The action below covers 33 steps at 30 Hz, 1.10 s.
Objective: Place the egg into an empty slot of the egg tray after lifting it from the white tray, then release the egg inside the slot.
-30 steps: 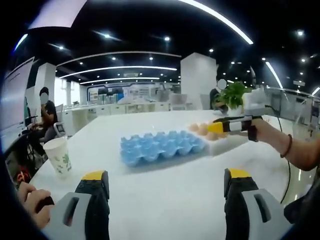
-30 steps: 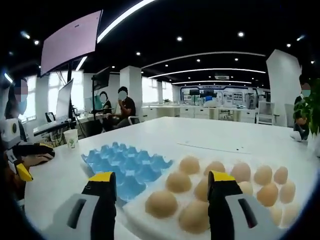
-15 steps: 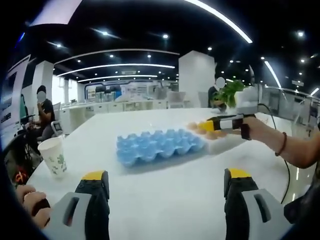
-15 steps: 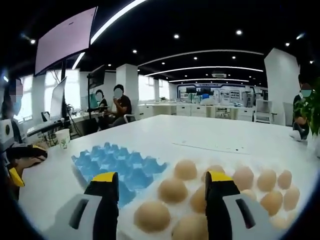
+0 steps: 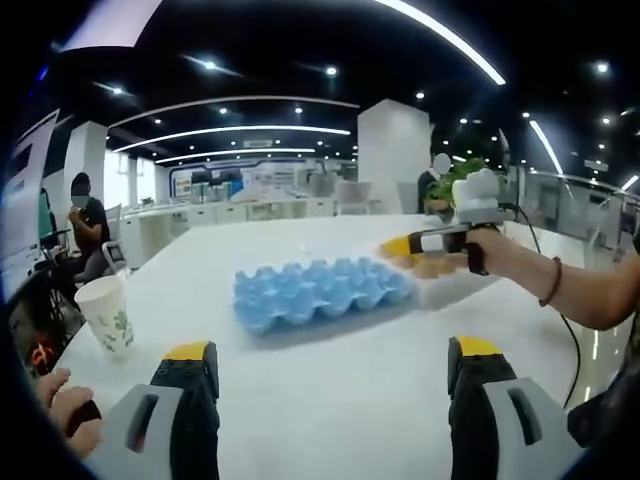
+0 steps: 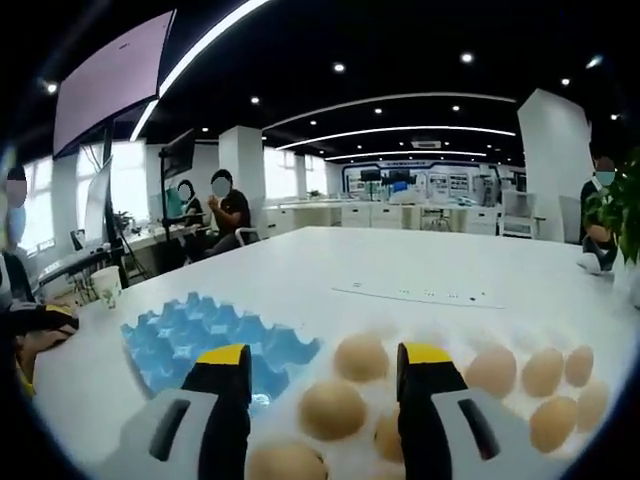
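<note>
Scanning the left gripper view from its left edge: a paper cup (image 5: 109, 314) w/ green print stands upright on the white bench (image 5: 330, 380), well apart from the blue egg tray (image 5: 318, 292). The left gripper (image 5: 328, 362) hovers low over bare bench short of that tray, fingers (image 5: 190, 385) spread wide, nothing between them. The blue egg tray sits mid-bench, every visible slot empty. Just to its right, touching or nearly so (cannot tell which), lies the white tray (image 5: 455, 287) w/ eggs. The right gripper (image 5: 397, 246) comes in from the right, held in a hand (image 5: 487, 251), its yellow tips over the white tray's eggs. A potted plant (image 5: 458, 178) stands behind it.

Right gripper view, left to right: the blue egg tray (image 6: 205, 335) lies at left, slots empty. The right gripper (image 6: 324, 358) is poised above the near rows of the white tray (image 6: 455, 400), fingers (image 6: 228, 380) parted. One egg (image 6: 333, 409) sits in the gap between them, still seated in the white tray; contact w/ either finger not visible. Another egg (image 6: 362, 357) lies just beyond it, approx. in line w/ the gap. More eggs (image 6: 543, 372) fill the tray to the right. Seated people (image 6: 218, 214) at desks in the background, left.
</note>
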### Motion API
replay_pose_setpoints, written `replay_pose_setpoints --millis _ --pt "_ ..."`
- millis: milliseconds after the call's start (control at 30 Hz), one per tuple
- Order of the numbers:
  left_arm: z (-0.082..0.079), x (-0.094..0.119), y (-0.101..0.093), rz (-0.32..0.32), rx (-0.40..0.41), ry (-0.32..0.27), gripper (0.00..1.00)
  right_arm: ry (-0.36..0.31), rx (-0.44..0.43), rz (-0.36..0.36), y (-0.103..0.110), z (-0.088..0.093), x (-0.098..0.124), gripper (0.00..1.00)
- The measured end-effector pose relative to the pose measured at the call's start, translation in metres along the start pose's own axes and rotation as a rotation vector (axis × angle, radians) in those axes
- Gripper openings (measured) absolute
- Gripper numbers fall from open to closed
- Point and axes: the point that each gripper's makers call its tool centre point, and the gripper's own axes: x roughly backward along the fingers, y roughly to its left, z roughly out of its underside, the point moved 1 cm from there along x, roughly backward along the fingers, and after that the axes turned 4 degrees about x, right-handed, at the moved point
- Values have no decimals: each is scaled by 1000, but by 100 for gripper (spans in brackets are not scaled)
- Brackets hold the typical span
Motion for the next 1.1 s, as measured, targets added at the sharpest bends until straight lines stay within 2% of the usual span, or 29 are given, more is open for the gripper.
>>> replay_pose_setpoints --millis 367,500,800,900,933,1000,1033,1100 --pt "0 2 -1 -6 -3 2 97 42 -5 47 -12 4 -13 53" --pt "-1 2 -1 -7 -8 5 97 76 6 66 -16 6 -17 49" --pt "-3 2 -2 -4 -9 -5 97 112 -1 96 -18 5 -24 46" --pt "-4 1 -3 -1 -7 -8 97 151 17 136 -24 8 -26 40" --pt "-3 1 -4 -1 -7 -7 97 170 -28 152 -24 12 -26 38" --pt "-2 1 -4 -1 -8 -2 97 166 -27 151 -24 11 -29 38" --pt "-2 0 -4 -1 -8 1 97 191 -29 162 -23 15 -30 38" --pt "-2 1 -4 0 -10 1 97 199 -24 167 -22 16 -32 38"
